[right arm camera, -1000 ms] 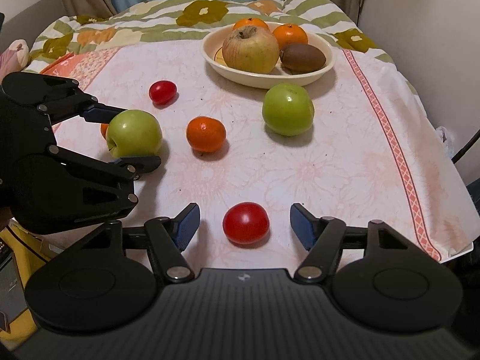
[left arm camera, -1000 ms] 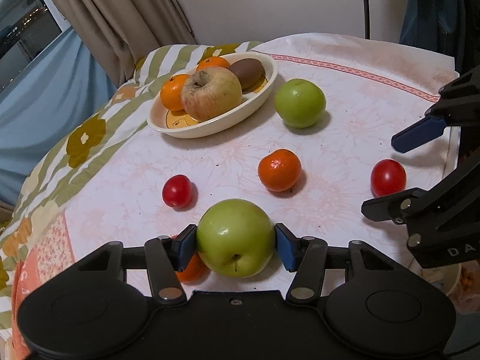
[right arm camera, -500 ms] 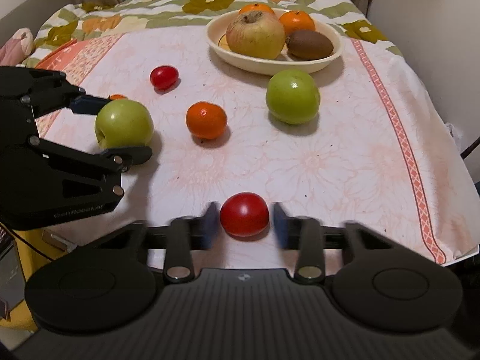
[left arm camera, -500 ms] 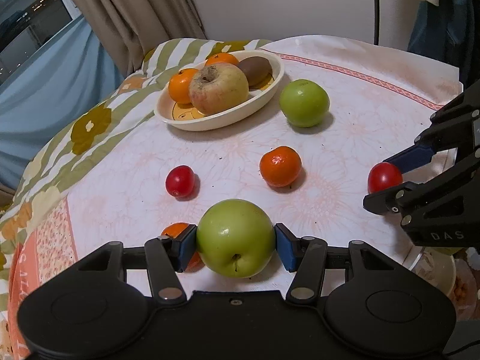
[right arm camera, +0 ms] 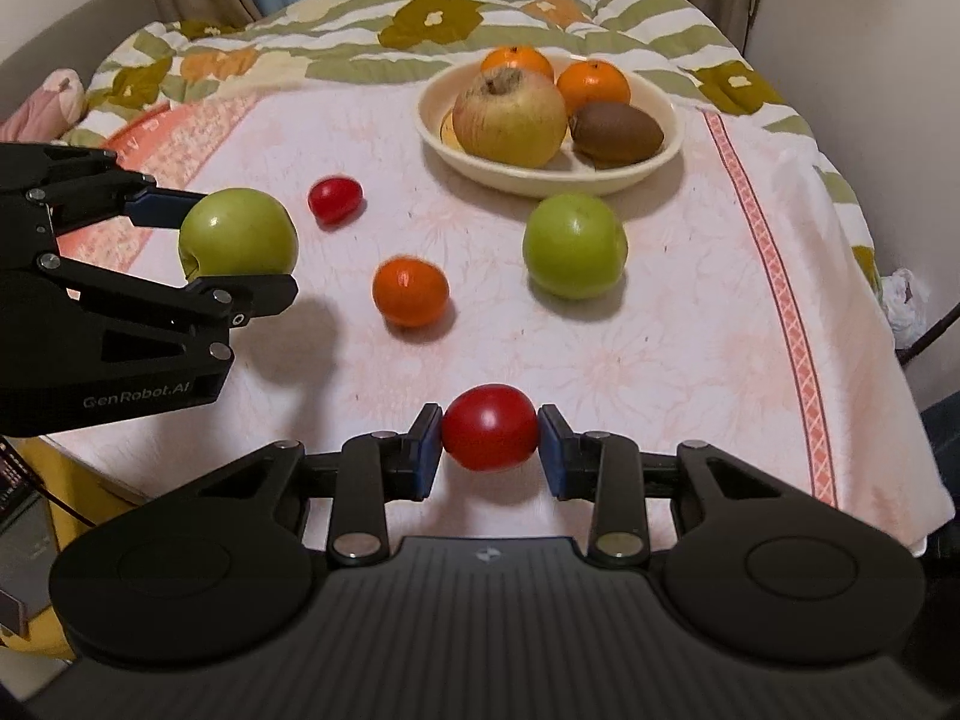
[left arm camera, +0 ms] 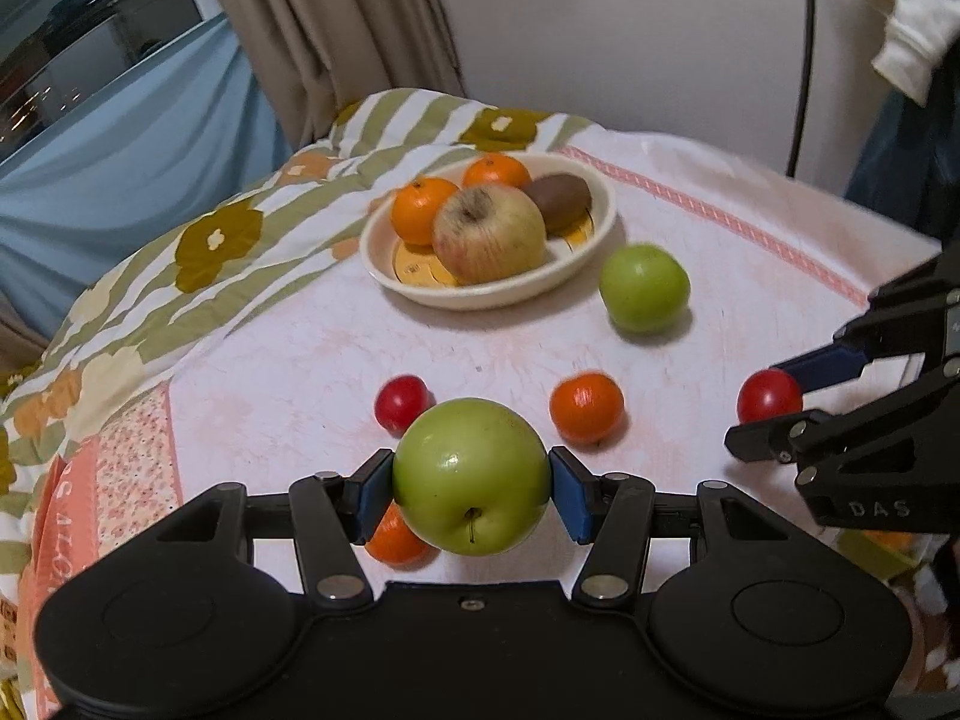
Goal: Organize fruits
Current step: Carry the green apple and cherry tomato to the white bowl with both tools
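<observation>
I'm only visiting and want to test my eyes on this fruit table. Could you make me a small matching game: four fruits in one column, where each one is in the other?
Fruits
1. kiwi
2. red tomato
3. stem-side green apple
4. loose orange mandarin

Places
A. lying free on the tablecloth, between the two green apples
B. clamped in the left hand-held gripper
C. in the cream bowl
D. clamped in the right hand-held gripper

Pairs: 1-C, 2-D, 3-B, 4-A
</observation>
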The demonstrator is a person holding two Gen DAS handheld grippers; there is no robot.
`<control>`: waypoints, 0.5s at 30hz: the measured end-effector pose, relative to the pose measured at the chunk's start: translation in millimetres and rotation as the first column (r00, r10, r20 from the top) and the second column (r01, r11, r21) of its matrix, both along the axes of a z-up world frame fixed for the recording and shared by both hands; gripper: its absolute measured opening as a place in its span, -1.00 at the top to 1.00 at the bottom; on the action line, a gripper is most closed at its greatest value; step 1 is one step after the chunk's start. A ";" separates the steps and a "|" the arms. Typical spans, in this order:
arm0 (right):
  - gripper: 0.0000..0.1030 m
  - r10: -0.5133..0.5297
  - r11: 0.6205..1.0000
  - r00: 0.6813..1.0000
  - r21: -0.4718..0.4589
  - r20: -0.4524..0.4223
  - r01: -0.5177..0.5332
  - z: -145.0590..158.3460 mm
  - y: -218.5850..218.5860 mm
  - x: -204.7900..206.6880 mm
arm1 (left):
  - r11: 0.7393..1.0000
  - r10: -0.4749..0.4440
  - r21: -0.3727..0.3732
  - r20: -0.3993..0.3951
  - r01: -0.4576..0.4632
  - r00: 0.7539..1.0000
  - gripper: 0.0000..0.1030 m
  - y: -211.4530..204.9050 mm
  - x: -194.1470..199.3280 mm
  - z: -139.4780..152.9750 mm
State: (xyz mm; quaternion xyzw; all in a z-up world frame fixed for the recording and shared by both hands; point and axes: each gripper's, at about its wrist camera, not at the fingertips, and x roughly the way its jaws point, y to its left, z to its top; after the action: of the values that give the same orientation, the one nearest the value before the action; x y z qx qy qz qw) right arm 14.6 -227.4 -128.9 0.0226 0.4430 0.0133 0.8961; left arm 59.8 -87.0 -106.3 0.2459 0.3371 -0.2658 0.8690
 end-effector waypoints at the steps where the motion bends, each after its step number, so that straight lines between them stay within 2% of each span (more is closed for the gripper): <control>1: 0.05 0.001 1.000 1.000 0.004 0.004 -0.001 3.5 -1.4 1.3 | 1.000 0.009 -0.010 0.000 -0.009 1.000 -0.15 -0.6 1.2 4.0; 15: 0.05 0.061 0.998 0.991 -0.001 0.118 -0.061 64.1 -37.4 43.9 | 0.983 0.129 -0.134 0.000 -0.128 0.992 -0.15 -17.5 37.3 55.9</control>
State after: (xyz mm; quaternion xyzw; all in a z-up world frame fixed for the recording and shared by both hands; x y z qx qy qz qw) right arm 58.6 -264.8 -64.8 0.0096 0.3898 0.0426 0.9199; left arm 97.2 -104.5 -50.4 0.1659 0.3298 -0.2301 0.9004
